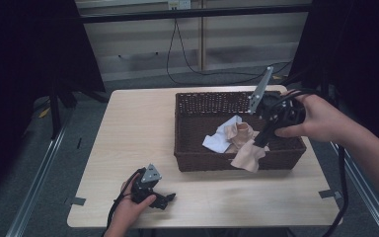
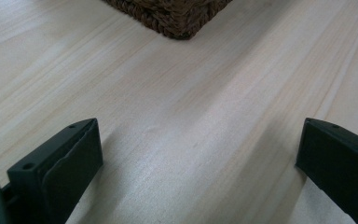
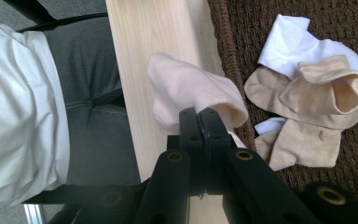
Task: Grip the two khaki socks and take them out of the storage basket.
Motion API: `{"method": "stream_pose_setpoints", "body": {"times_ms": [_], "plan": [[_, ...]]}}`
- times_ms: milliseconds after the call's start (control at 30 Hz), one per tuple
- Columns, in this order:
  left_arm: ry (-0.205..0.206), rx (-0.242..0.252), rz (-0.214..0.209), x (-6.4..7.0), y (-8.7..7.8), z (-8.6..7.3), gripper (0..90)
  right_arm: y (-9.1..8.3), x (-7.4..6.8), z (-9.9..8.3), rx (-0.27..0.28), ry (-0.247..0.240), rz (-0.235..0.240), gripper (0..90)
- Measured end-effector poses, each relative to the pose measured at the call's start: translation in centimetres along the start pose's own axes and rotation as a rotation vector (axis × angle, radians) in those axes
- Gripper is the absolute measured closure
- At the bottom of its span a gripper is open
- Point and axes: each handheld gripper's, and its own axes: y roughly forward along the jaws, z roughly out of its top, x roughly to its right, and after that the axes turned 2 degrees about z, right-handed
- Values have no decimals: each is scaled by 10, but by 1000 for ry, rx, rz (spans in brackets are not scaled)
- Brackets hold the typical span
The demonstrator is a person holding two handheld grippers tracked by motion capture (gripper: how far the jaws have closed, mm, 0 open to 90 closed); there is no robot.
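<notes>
A brown woven basket (image 1: 187,103) stands on the right half of the wooden table (image 1: 138,128). Inside lie a white sock (image 1: 219,138) and tan socks (image 1: 239,132). My right gripper (image 1: 262,142) is shut on a pale pink sock (image 1: 249,155) that hangs over the basket's front wall. In the right gripper view the jaws (image 3: 199,114) pinch that pale sock (image 3: 182,91) above the basket rim (image 3: 219,46), with the tan socks (image 3: 317,98) and white sock (image 3: 289,46) beyond. My left gripper (image 1: 170,198) rests open near the front left edge, its jaws wide apart (image 2: 198,125) over bare wood.
A corner of the basket (image 2: 177,18) lies ahead of the left gripper. The person's white shirt and dark trousers (image 3: 14,116) are just past the table's front edge. Cables hang behind the table, and dark stands flank both sides.
</notes>
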Motion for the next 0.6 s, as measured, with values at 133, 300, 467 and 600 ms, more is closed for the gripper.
{"method": "stream_pose_setpoints", "body": {"times_ms": [133,300,467,600], "plan": [[1,2,0,0,0,0,0,14,-5,-1,-13,-16,13,898],[0,0,0,0,0,0,0,37,-7,-3,-20,-36,26,897],[0,5,2,0,0,0,0,64,-5,-5,-51,-32,24,897],[0,5,2,0,0,0,0,80,-3,-5,-69,-36,19,897]]}}
